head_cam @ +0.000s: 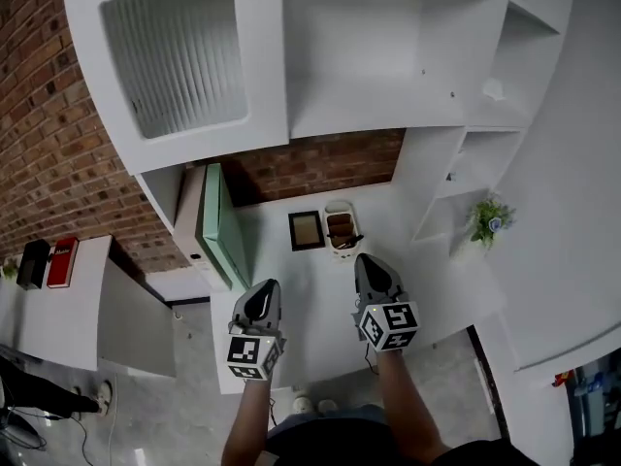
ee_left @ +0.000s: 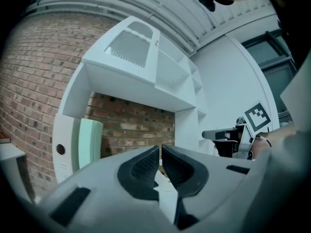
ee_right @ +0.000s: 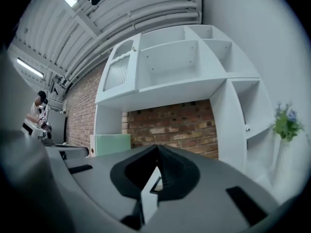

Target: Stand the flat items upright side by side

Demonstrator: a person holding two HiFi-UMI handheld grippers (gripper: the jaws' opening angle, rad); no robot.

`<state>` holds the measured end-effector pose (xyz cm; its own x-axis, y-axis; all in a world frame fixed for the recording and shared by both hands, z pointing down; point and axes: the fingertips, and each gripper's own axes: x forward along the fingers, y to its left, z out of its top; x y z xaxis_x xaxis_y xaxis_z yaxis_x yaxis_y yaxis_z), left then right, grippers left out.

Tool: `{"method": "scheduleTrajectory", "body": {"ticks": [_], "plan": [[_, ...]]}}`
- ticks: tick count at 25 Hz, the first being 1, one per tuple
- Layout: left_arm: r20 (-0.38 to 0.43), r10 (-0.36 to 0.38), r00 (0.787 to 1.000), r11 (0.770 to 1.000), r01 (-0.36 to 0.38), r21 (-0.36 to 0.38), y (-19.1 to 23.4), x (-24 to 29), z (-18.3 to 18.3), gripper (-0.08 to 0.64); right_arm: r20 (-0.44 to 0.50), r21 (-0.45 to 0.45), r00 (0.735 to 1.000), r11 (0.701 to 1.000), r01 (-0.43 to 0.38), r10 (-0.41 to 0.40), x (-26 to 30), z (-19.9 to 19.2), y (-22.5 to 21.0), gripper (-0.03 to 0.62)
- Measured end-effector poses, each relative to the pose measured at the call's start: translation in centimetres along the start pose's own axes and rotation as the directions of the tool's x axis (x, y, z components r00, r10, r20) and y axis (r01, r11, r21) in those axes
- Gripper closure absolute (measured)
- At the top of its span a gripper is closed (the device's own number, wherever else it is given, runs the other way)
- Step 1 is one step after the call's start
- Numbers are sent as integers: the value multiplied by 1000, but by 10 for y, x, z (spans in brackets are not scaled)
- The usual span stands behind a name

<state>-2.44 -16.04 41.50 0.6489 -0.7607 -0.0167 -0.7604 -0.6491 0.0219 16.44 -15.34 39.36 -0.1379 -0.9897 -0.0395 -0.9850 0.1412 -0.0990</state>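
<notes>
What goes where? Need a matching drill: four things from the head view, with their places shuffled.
Things:
1. green board
2. picture frame
3. plant
4. red book

Places:
A. on the right-hand shelving
B. on the far-left counter
C. upright at the left end of the desk
D. mid desk, beside the white holder

Pairs: 1-C, 2-D, 3-A, 4-B

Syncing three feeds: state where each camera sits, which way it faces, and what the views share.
Head view: on the head, steeply down at the desk; forearms, left gripper, right gripper show.
Left gripper view: on that gripper, level toward the brick wall; own shut jaws, right gripper.
Right gripper view: likewise, level toward that wall; own shut jaws.
All share the green folder.
</notes>
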Motion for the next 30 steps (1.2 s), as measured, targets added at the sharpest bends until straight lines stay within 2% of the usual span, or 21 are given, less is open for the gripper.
{"method": "scheduleTrajectory", "body": {"ticks": [5, 10, 15, 21, 27, 30], "plan": [[-38, -34, 999, 999, 34, -13, -21, 15, -5, 551, -16, -2, 999, 999, 52, -52, -27, -6, -36, 594], [-72, -63, 995, 998, 62, -8, -26, 25, -7, 551, -27, 19, 996, 997, 80, -80, -38, -16, -53, 594], [-80, -67, 995, 998, 65, -24, -26, 32, -5, 551, -28, 26, 998, 998, 56, -55, -36, -14, -53, 595], [-86, -60, 994, 998, 57, -38, -18, 34, -5, 551, -46, 7, 999, 1000, -23, 24, -25, -13, -38, 595], [-104, -58, 993, 998, 53, -46, -15, 30, -15, 551, -65, 22, 996, 998, -54, 56, -20, -19, -33, 595], [-94, -51, 994, 997, 45, -65, -12, 28, -15, 551, -89, -3, 994, 998, -62, 62, -19, -25, -31, 595]]}}
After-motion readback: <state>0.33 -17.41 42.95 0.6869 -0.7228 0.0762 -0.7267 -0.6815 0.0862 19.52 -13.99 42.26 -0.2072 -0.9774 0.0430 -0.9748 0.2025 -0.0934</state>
